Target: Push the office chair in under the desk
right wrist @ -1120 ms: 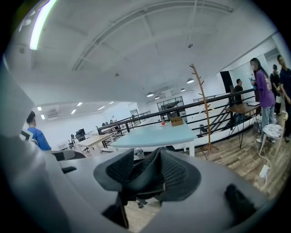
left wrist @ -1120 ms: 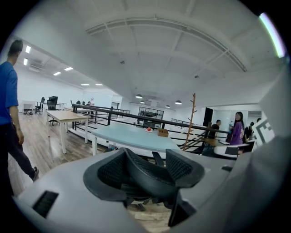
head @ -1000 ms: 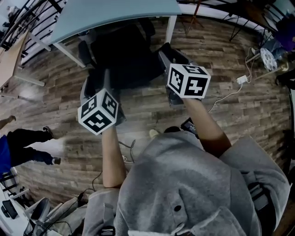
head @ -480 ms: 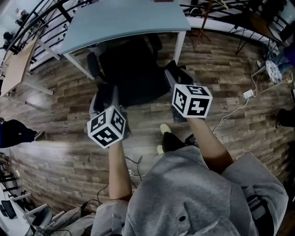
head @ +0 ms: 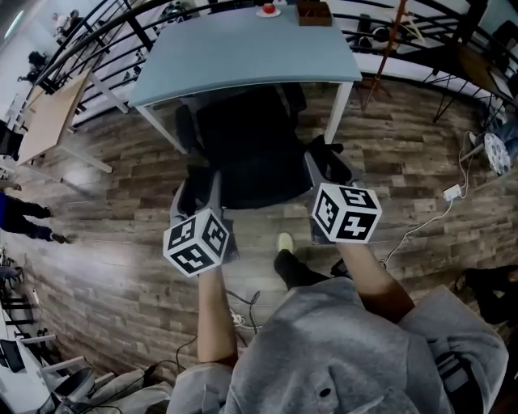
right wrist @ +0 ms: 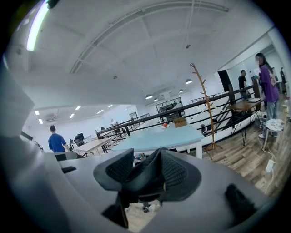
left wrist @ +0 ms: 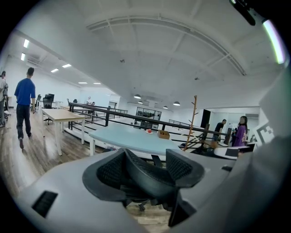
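Fingers (left wrist: 107, 175), left gripper (head: 198, 184): set wide apart, with the top rim of the chair (head: 247, 145) back filling the gap; pads appear to press on it, though the close wide-angle view makes contact hard to confirm.

Fingers (right wrist: 179, 175), right gripper (head: 324, 164): same stance, wide, with the rim between the dark textured pads at the other end of the chair back.

Both grippers: side by side, pointing slightly downward toward the table (head: 243, 48), marker cubes facing the head camera.

Chair: black, mesh back, on casters. Its front part lies under the near edge of the table, between the white legs; its back and rear part stand out on the floor (head: 121, 267) on the person's side.

Table: pale blue top, white legs. At its far edge are a brown box (head: 314, 12) and a small red item (head: 269, 10) on a white dish.

Floor: grey-brown wood planks. A white plug block (head: 452, 192) with a cable lies to the right.

Background: black railing (left wrist: 113, 113), wooden coat stand (left wrist: 193, 120), second table (left wrist: 63, 116), bystander in blue (left wrist: 25, 95) on the left, and two more people far right.
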The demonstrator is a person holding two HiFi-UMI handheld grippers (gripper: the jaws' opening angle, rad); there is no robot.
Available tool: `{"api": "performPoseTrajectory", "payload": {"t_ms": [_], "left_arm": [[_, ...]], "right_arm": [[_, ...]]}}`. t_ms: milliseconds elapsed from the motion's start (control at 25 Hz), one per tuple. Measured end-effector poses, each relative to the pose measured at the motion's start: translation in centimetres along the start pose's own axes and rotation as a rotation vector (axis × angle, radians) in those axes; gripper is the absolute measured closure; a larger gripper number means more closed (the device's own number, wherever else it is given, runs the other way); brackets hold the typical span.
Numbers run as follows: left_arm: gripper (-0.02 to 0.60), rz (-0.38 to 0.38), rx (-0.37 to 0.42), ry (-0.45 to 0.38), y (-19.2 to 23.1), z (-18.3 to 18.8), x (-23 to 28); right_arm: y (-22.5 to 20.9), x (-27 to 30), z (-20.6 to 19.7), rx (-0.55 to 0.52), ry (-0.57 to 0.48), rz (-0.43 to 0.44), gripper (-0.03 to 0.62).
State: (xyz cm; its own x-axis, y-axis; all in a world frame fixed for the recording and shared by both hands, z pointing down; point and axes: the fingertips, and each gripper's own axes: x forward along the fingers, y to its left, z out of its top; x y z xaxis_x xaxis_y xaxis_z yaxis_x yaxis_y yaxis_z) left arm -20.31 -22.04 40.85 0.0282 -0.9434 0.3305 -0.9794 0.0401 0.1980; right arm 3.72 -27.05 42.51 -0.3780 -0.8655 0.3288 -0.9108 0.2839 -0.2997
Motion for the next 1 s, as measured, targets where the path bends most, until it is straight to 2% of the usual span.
{"api": "performPoseTrajectory", "payload": {"t_ms": [280, 680, 840, 1000], "left_arm": [[0.297, -0.01, 0.008, -0.001, 1.9, 0.9, 1.9], [0.278, -0.026, 0.014, 0.004, 3.2, 2.0, 4.0], [0.27, -0.065, 0.01, 0.011, 3.5, 2.3, 4.3], [0.268, -0.074, 0.05, 0.014, 4.1, 2.7, 4.3]], "right_arm": [[1.2, 2.5, 0.3, -0.015, 0.003, 0.003, 0.401], [2.1, 6.2, 1.4, -0.041, 0.037, 0.061, 0.395], [2.4, 6.9, 1.8, -0.05, 0.053, 0.107, 0.381], [2.2, 7.7, 1.7, -0.047, 0.095, 0.161, 0.365]]}}
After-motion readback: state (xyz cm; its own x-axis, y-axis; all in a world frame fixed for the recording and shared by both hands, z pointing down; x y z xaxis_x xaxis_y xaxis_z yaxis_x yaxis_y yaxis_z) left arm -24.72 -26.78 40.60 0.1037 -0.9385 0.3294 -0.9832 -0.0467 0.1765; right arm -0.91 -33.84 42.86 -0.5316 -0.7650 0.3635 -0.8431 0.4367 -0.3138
